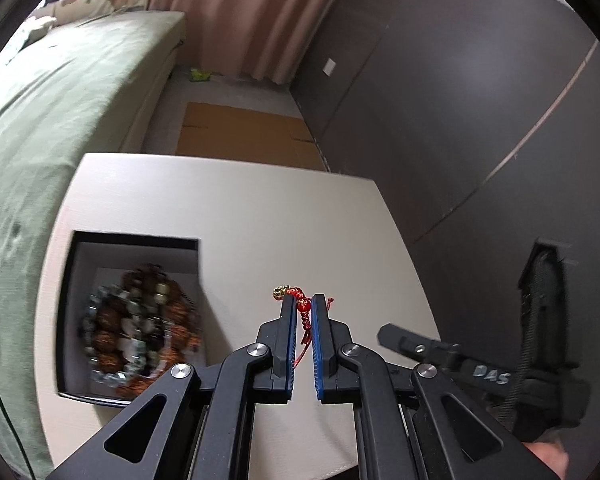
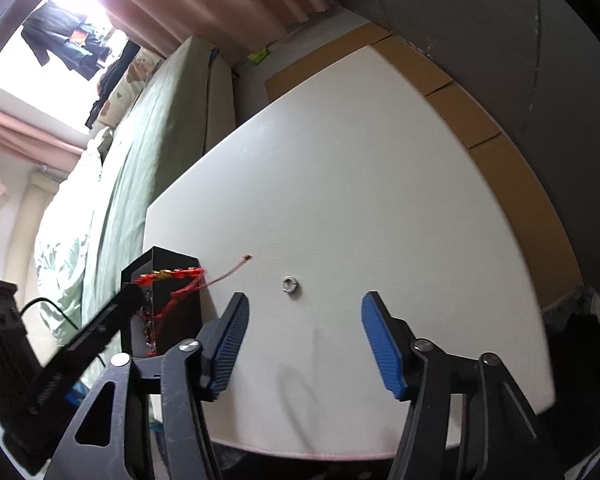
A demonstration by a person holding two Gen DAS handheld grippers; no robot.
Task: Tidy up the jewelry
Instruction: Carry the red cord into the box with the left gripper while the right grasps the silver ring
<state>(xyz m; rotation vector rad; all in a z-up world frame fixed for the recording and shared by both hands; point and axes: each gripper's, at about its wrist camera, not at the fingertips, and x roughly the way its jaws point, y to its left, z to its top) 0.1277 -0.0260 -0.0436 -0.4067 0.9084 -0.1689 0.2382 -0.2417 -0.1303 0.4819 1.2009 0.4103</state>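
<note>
My left gripper point(image 1: 302, 300) is shut on a red cord bracelet point(image 1: 303, 307) with red and gold beads, held above the white table point(image 1: 228, 216). To its left stands an open black box point(image 1: 76, 280) holding several bead bracelets point(image 1: 136, 324). In the right wrist view the left gripper point(image 2: 138, 290) holds the red bracelet point(image 2: 180, 280) in front of the black box point(image 2: 180, 304). My right gripper point(image 2: 304, 300) is open and empty above the table point(image 2: 380, 184), with a small silver ring point(image 2: 290, 283) lying on the table just beyond its fingertips.
A bed with a green cover point(image 1: 52, 92) runs along the table's left side. Flat cardboard point(image 1: 244, 132) lies on the floor beyond the table. A dark wardrobe wall point(image 1: 480, 100) stands to the right. Pink curtains point(image 1: 236, 12) hang at the back.
</note>
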